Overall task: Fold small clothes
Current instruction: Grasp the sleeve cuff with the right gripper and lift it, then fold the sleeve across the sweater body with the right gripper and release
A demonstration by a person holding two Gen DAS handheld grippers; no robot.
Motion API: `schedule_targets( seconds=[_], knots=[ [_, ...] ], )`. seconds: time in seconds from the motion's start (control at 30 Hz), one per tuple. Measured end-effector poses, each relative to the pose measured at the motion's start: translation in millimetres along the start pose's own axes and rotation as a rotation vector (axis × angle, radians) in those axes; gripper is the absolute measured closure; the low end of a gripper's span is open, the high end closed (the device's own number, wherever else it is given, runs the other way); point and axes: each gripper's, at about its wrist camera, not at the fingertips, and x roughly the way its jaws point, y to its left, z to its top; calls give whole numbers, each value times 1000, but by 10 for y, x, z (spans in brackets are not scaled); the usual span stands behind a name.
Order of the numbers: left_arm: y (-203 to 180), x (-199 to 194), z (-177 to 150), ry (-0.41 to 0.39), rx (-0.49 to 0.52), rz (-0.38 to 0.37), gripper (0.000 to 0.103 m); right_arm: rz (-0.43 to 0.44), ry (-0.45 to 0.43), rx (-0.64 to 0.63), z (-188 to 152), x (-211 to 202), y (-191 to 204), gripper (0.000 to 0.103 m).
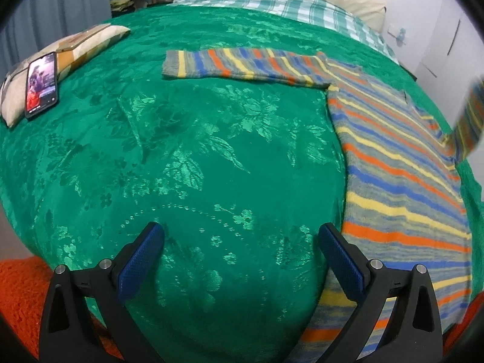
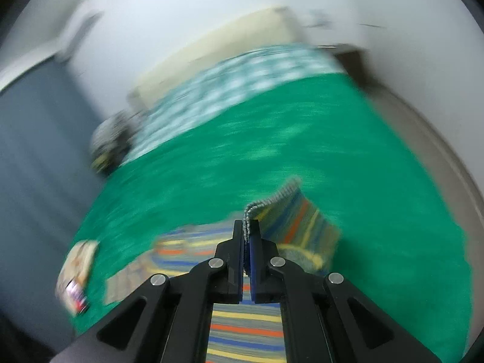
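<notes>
1. A bed covered by a green floral blanket fills both views; pale walls stand behind it, and an orange rug shows at the near left edge.
2. Nearest, the left gripper hangs over bare blanket with its blue-padded jaws spread wide and nothing between them.
3. The striped sweater lies flat on the near right of the blanket, its body just right of the left gripper, one sleeve stretched out flat to the left, farther up the bed.
4. The right gripper has its jaws pressed together, pinching the grey ribbed cuff of the other sleeve, which is lifted off the blanket; this view is blurred.
5. At the far left, a phone with a lit screen rests on a patterned pillow.
6. Farthest, a green-and-white checked sheet and a cream headboard.
</notes>
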Motion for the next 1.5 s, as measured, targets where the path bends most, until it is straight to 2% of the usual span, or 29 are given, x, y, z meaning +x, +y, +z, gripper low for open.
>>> schedule_targets(
  seconds=[0.03, 0.07, 0.1, 0.13, 0.17, 0.27, 0.33, 0.37, 0.4, 0.47, 0.53, 0.6, 0.7, 0.77, 0.83, 0.87, 0.9, 0.97, 1.1, 1.2, 1.27, 1.4, 1.5],
  knots=[
    [16, 5, 3, 4, -7, 0, 1, 66, 37, -23, 20, 178, 242, 94],
    [47, 6, 1, 8, -18, -1, 1, 165, 110, -18, 0, 456, 477, 83],
    [64, 5, -1, 9, -25, -1, 1, 245, 194, 1, -49, 727, 649, 42],
    [91, -1, -3, 9, -35, -1, 1, 280, 239, 9, -106, 862, 737, 25],
    [106, -8, -2, 8, -41, -2, 1, 313, 252, 7, -177, 966, 820, 25],
    [155, -24, 8, 3, -63, -10, 1, 338, 226, 11, -305, 936, 799, 26],
    [165, -17, 22, 3, -73, -17, 1, 307, 207, 27, -352, 864, 627, 27],
    [166, -11, 30, 2, -76, -19, 1, 265, 201, 14, -365, 814, 543, 28],
    [160, -5, 38, 1, -77, -19, 1, 205, 198, -15, -389, 761, 456, 33],
    [133, 8, 41, -1, -72, -14, 1, 19, 214, -147, -540, 692, 300, 42],
    [112, 11, 30, 0, -63, -10, 1, -99, 261, -258, -767, 746, 160, 53],
    [69, 26, 5, 3, -45, 2, 1, -180, 336, -362, -1115, 803, 6, 54],
    [-3, 59, -26, 8, -7, 34, 1, -252, 376, -460, -1542, 942, -106, 56],
    [-55, 72, -49, 5, 22, 56, 1, -303, 343, -461, -1629, 999, -158, 56],
    [-94, 83, -72, 2, 48, 75, 1, -413, 257, -442, -1626, 1082, -300, 59],
    [-93, 83, -79, 4, 54, 77, 1, -482, 249, -421, -1625, 1158, -423, 59],
    [-85, 78, -80, 5, 56, 76, 1, -505, 265, -386, -1646, 1176, -538, 58],
    [-62, 61, -79, 8, 49, 68, 1, -458, 257, -282, -1640, 1133, -774, 55],
    [-47, 74, -54, 10, 35, 60, 1, -457, 259, -334, -1598, 1043, -716, 54],
    [-41, 52, -45, 7, 29, 47, 1, -456, 230, -303, -1558, 802, -662, 50],
    [-23, 19, -37, 1, 20, 30, 1, -421, 209, -283, -1594, 551, -593, 46],
    [-7, -17, -27, -10, -1, 8, 1, -322, 183, -262, -1908, 99, -320, 32],
    [-22, 14, -26, 3, 4, 9, 1, -240, 154, -243, -2281, -179, -74, 29]
  ],
)
